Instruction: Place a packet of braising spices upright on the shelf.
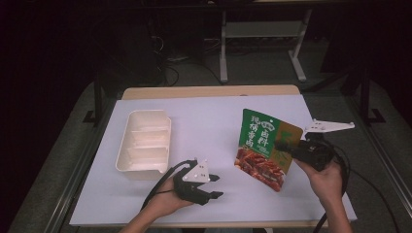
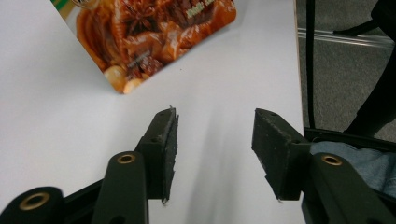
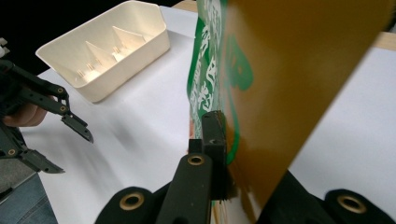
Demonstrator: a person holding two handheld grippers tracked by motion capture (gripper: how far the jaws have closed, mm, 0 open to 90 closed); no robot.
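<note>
At the counter's (image 1: 145, 204) right side, right tongs (image 1: 284, 144) pinch the food pouch (image 1: 262, 148) by its edge, lifted & tilted. Left tongs (image 1: 216, 187) part open, empty, near divided tray (image 1: 144, 143). Keep grip firm; steady pouch w/ left before moving.

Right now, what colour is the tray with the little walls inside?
The tray is cream-white all over; it shows best in the high view.

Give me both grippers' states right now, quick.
Left gripper: open, nothing between its jaws, above the white table.
Right gripper: shut on the green and orange printed food pouch, lifted off the table.
</note>
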